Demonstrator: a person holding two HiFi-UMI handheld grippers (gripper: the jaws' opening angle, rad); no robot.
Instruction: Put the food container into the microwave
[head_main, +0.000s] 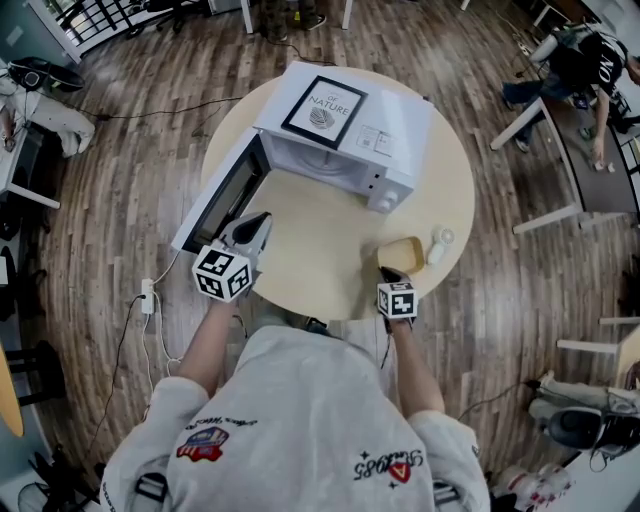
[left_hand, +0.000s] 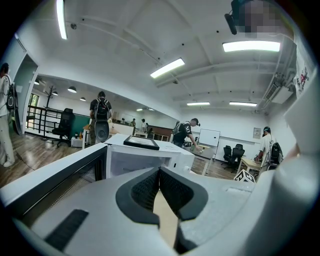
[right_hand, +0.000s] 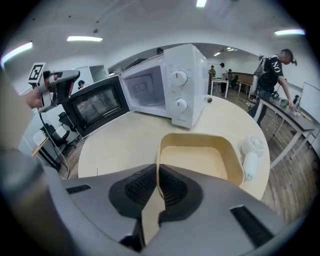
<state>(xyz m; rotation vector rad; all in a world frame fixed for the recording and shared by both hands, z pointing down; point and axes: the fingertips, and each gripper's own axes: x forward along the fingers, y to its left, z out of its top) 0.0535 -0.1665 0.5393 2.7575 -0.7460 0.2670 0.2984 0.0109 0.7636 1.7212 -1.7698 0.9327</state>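
Observation:
A beige open food container (head_main: 403, 254) sits near the right front edge of the round table (head_main: 320, 250). My right gripper (head_main: 388, 272) is shut on its near rim; in the right gripper view the container (right_hand: 197, 161) has its left wall pinched between the pads of that gripper (right_hand: 158, 176). The white microwave (head_main: 345, 135) stands at the back of the table, its door (head_main: 220, 195) swung open to the left and its cavity (right_hand: 145, 90) bare. My left gripper (head_main: 260, 222) hovers beside the open door, shut (left_hand: 159, 172) with nothing in it.
A small white handheld fan (head_main: 440, 242) lies just right of the container, also visible in the right gripper view (right_hand: 251, 154). A framed picture (head_main: 323, 105) lies on top of the microwave. Desks, chairs and people stand around the room beyond the table.

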